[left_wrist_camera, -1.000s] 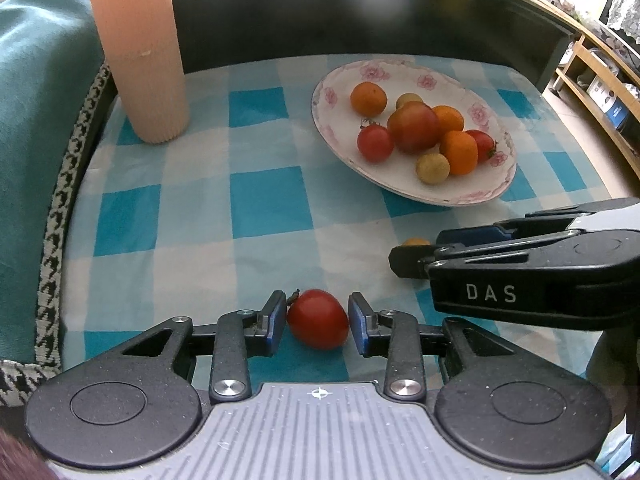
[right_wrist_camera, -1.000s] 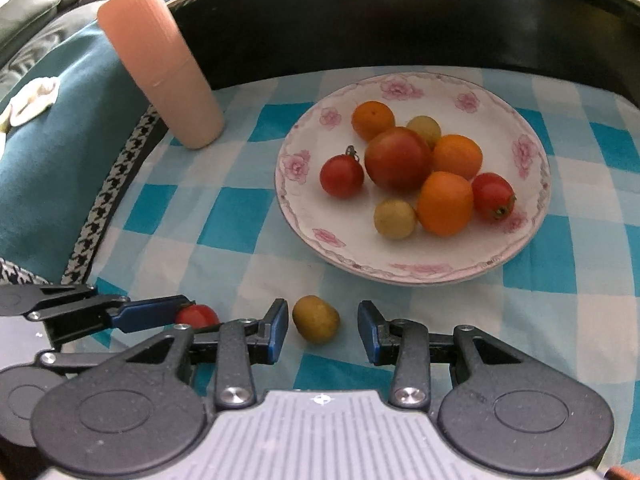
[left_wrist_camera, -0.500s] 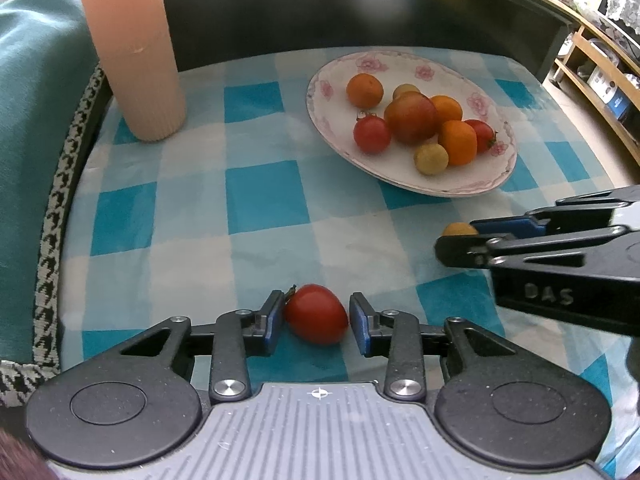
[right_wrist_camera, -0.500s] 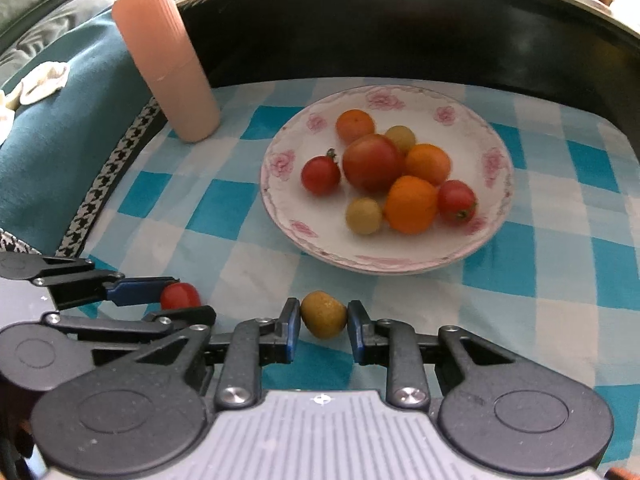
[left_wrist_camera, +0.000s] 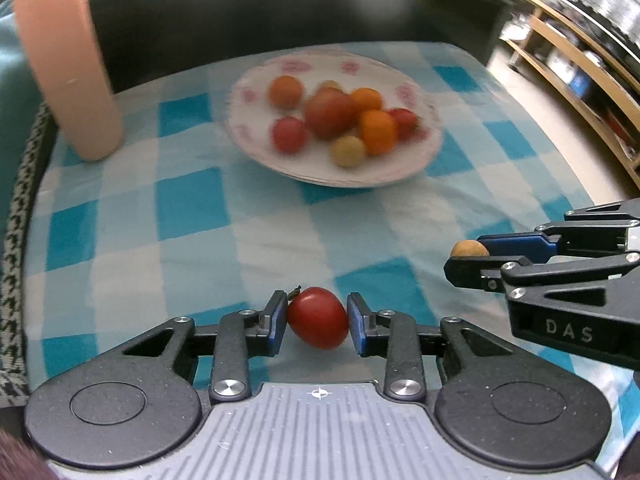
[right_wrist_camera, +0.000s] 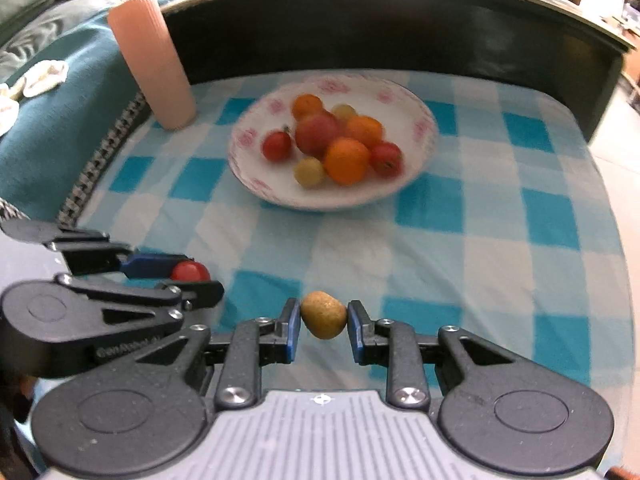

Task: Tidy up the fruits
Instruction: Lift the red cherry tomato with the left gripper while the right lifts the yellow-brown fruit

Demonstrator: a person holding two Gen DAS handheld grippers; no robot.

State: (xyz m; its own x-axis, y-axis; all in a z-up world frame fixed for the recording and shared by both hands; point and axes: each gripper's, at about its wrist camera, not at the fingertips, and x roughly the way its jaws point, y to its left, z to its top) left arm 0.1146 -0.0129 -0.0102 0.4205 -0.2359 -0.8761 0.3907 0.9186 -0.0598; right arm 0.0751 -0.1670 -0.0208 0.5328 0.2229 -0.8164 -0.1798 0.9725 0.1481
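My left gripper (left_wrist_camera: 317,317) is shut on a red tomato (left_wrist_camera: 318,317), held above the checked cloth. In the right wrist view that left gripper (right_wrist_camera: 188,276) shows at the left with the red tomato (right_wrist_camera: 190,271) in its tips. My right gripper (right_wrist_camera: 323,321) is shut on a small yellow-brown fruit (right_wrist_camera: 323,314). The left wrist view shows the right gripper (left_wrist_camera: 468,258) at the right edge, the yellow-brown fruit (left_wrist_camera: 469,248) between its tips. A white floral plate (left_wrist_camera: 416,160) (right_wrist_camera: 412,184) farther back holds several red, orange and yellow fruits.
A tall pink ribbed cup (left_wrist_camera: 68,68) (right_wrist_camera: 154,60) stands at the back left of the blue-and-white checked cloth (right_wrist_camera: 480,240). A dark raised edge (right_wrist_camera: 400,32) runs behind the plate. A teal fabric (right_wrist_camera: 48,128) lies to the left, wooden shelves (left_wrist_camera: 592,80) to the right.
Both grippers have closed on their fruits and lifted them off the cloth, pulling back from the plate. The right gripper shut on the yellow-brown fruit between the first and second earlier frames.
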